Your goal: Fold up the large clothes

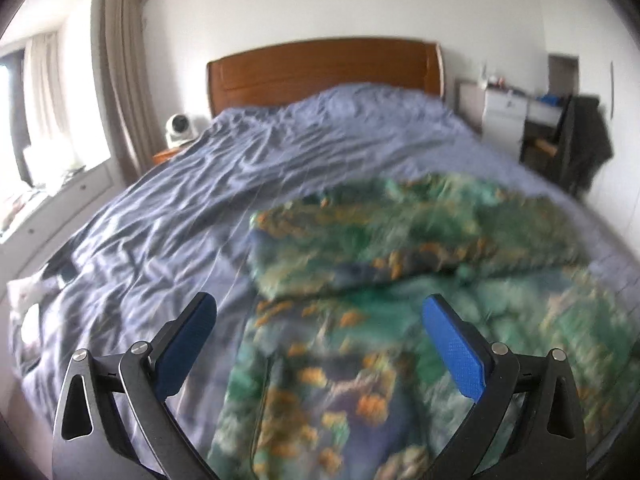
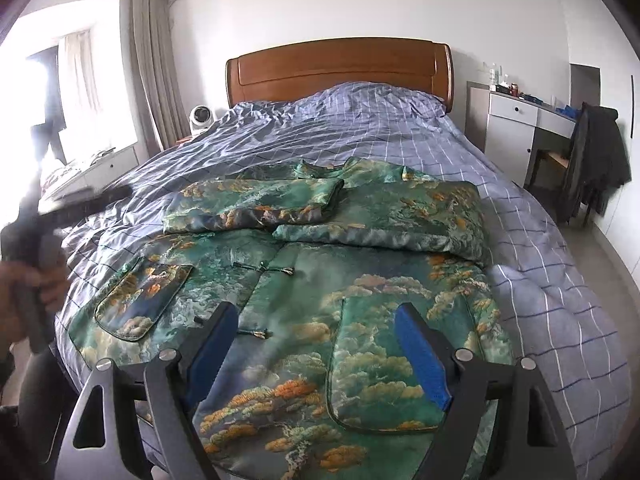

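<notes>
A large green satin jacket (image 2: pixel 320 248) with orange cloud and tree print lies flat on the bed, both sleeves folded across its chest. It shows blurred in the left wrist view (image 1: pixel 380 280). My right gripper (image 2: pixel 316 316) is open and empty above the jacket's lower front, between its two patch pockets. My left gripper (image 1: pixel 320 308) is open and empty above the jacket's left edge. The left gripper also appears blurred at the left edge of the right wrist view, held in a hand (image 2: pixel 28 276).
The bed has a blue checked sheet (image 2: pixel 380 132) and a wooden headboard (image 2: pixel 340 68). A white fan (image 2: pixel 200 118) stands at the bed's left. A white desk (image 2: pixel 520 120) and a chair draped with a dark coat (image 2: pixel 596 156) stand at the right. A window is at the left.
</notes>
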